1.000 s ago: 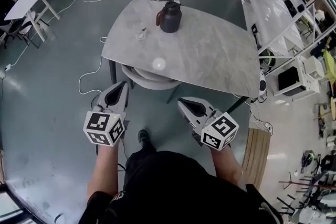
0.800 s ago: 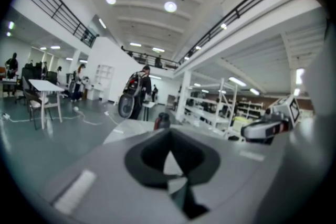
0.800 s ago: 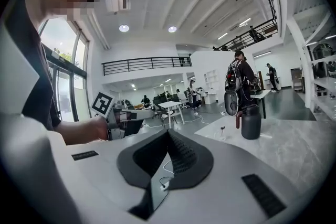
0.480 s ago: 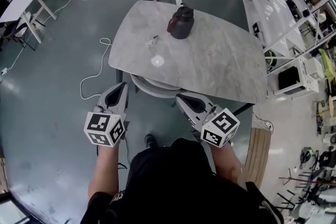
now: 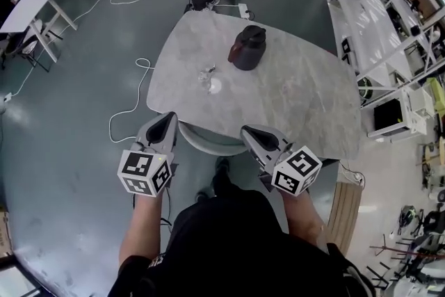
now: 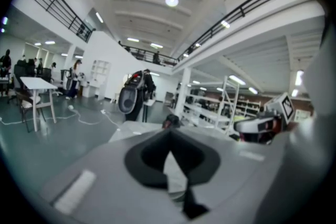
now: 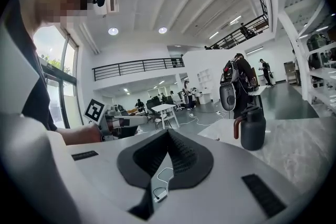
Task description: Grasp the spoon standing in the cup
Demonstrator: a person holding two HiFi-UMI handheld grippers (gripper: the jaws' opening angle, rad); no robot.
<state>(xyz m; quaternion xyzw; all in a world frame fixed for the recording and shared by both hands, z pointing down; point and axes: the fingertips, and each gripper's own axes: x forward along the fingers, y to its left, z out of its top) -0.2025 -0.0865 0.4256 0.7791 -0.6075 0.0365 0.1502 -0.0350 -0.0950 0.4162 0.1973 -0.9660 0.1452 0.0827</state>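
One cup (image 5: 206, 75), one jug (image 5: 248, 47) — one table (image 5: 299, 102).

Tabletop (image 5: 299, 104): pale grey, marbled veining. Jug (image 5: 247, 49): dark charcoal body, reddish-brown handle. Floor (image 5: 69, 115): glossy grey-green. Cable (image 5: 111, 129) on floor: white. Left gripper (image 5: 167, 120), right gripper (image 5: 249, 132): light grey shells, black pads; marker cubes white with black square patterns. Person's clothing (image 5: 222, 247): black. Shelving (image 5: 375, 17): white.

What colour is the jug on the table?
The jug is dark grey, its handle reddish-brown; clearest in the right gripper view.
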